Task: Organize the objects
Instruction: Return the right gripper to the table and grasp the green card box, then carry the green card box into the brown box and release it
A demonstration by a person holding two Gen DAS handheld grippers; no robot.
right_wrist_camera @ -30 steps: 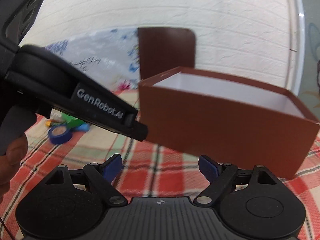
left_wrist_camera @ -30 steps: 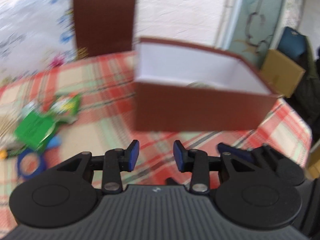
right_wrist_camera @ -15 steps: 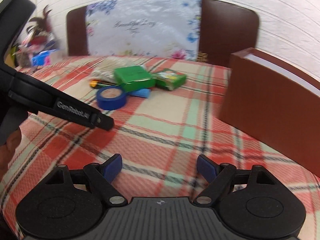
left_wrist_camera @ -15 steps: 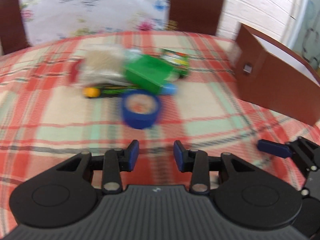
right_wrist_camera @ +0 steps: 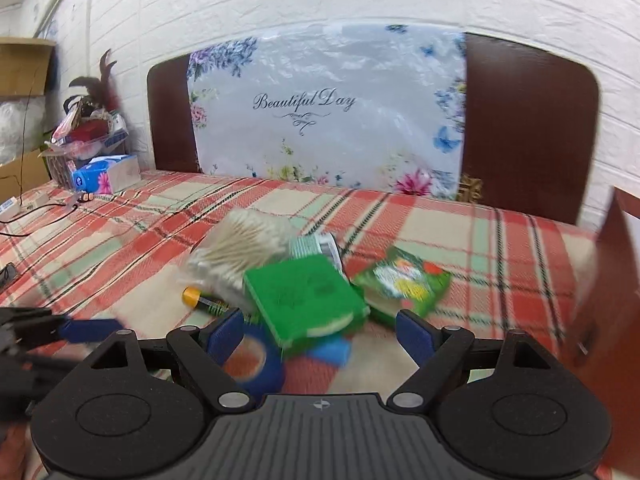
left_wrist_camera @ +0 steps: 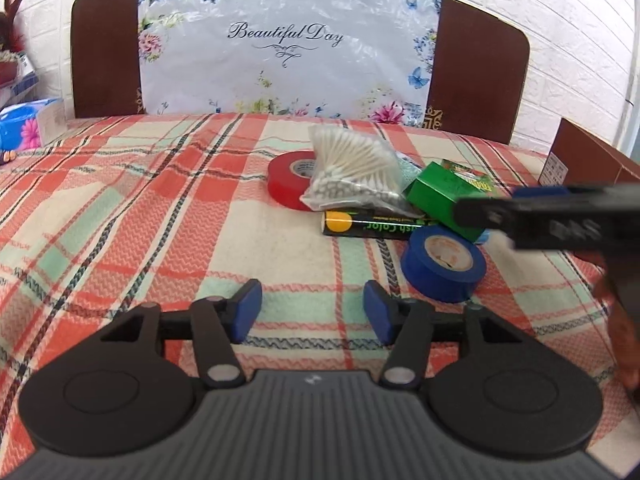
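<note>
A pile lies on the plaid cloth: a red tape roll (left_wrist_camera: 288,184), a bag of cotton swabs (left_wrist_camera: 352,168), a black battery (left_wrist_camera: 372,225), a green box (left_wrist_camera: 438,196) and a blue tape roll (left_wrist_camera: 443,263). My left gripper (left_wrist_camera: 313,311) hovers short of the pile, its jaws opening with nothing between them. My right gripper (right_wrist_camera: 320,332) stands open just over the pile. The green box (right_wrist_camera: 304,300) shows in the gap between its pads, untouched, with the blue tape roll (right_wrist_camera: 256,360) by the left pad. A green printed packet (right_wrist_camera: 404,284) lies to the right. The brown box (right_wrist_camera: 608,280) stands at the right edge.
A headboard with a plastic-wrapped floral panel (left_wrist_camera: 288,44) closes the far side. A blue tissue pack (right_wrist_camera: 106,174), a cluttered basket (right_wrist_camera: 80,136) and a cable (right_wrist_camera: 24,220) sit at the far left. Bare plaid cloth (left_wrist_camera: 140,220) stretches left of the pile.
Both views have swung left from the brown box to the pile. The left jaws have widened. The right gripper has come close over the green box and the blue tape.
</note>
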